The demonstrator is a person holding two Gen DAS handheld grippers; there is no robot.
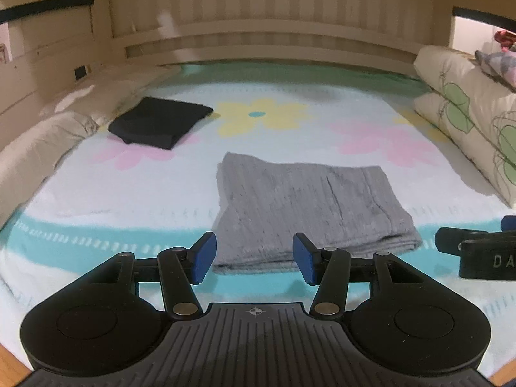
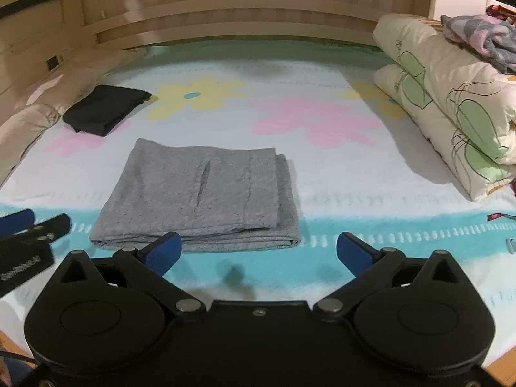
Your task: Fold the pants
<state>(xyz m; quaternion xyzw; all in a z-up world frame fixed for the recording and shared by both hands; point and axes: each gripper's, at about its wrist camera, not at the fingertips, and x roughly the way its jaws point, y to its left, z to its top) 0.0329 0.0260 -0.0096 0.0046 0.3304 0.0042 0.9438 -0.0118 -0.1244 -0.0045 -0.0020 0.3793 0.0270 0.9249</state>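
Grey pants [image 1: 309, 206] are lying folded into a flat rectangle on a flowered blanket [image 1: 274, 119] covering a bed, just beyond both grippers. The left gripper [image 1: 254, 258] is hovering with its jaws partly spread and nothing between them, while the right gripper [image 2: 258, 251] is hanging wide apart, also gripping nothing. A folded black garment [image 1: 158, 122] is sitting well apart at the far left, and rolled quilts [image 2: 451, 96] are lying along the right edge

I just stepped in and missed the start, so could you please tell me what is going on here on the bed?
A person is folding pants with a pair of hand-held tongs. The grey pants lie folded into a neat rectangle on the flowered blanket. The left tongs and right tongs are both open and empty, hovering near the pants' front edge. A folded black garment sits at the back left, and rolled bedding is stacked on the right.
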